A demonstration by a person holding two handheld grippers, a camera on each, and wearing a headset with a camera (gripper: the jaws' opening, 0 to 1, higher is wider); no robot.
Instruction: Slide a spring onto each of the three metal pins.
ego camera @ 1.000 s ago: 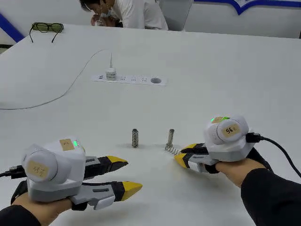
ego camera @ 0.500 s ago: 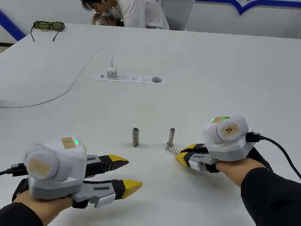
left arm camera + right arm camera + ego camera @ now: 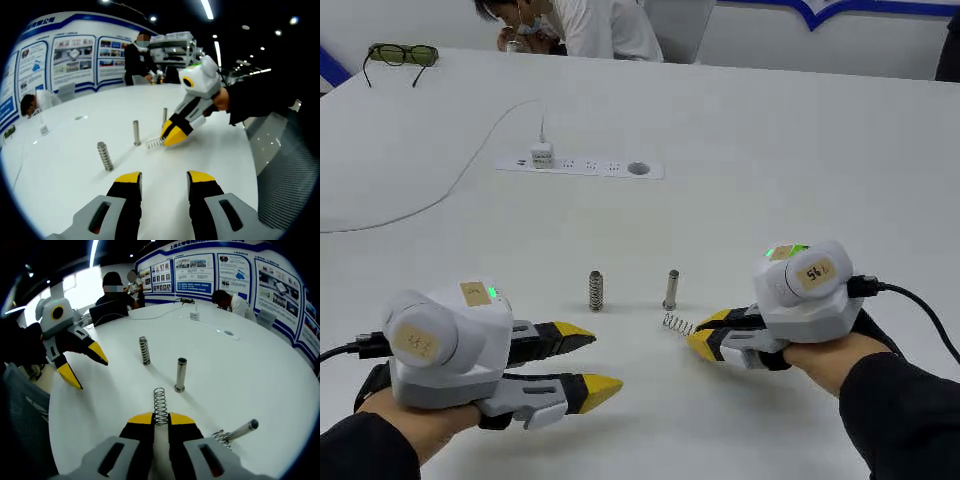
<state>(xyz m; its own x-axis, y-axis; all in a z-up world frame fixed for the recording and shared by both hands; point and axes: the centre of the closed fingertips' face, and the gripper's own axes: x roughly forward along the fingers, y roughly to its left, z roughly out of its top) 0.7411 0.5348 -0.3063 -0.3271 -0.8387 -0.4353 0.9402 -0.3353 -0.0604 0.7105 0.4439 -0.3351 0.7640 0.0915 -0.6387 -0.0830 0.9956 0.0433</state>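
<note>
Two metal pins stand upright mid-table: one wearing a spring (image 3: 596, 290) (image 3: 144, 350) (image 3: 105, 156), and a bare pin (image 3: 671, 289) (image 3: 180, 374) (image 3: 136, 132) to its right. My right gripper (image 3: 703, 334) (image 3: 160, 419) is shut on a loose spring (image 3: 677, 323) (image 3: 160, 405) (image 3: 154, 143), which points toward the bare pin's base, just short of it. A third pin (image 3: 241, 430) (image 3: 164, 115) stands beside the right gripper, with spring coils at its base. Nearer me on the left, my left gripper (image 3: 588, 362) (image 3: 164, 176) is open and holds nothing.
A white power strip (image 3: 582, 166) with a plugged charger (image 3: 542, 155) and a cable lies farther back. Dark glasses (image 3: 395, 53) rest at the far left. A person (image 3: 582, 20) sits at the far edge. A black cable (image 3: 915, 305) trails from the right gripper.
The head view has shifted a little. Both grippers, the held spring and the pins keep almost the same places relative to each other.
</note>
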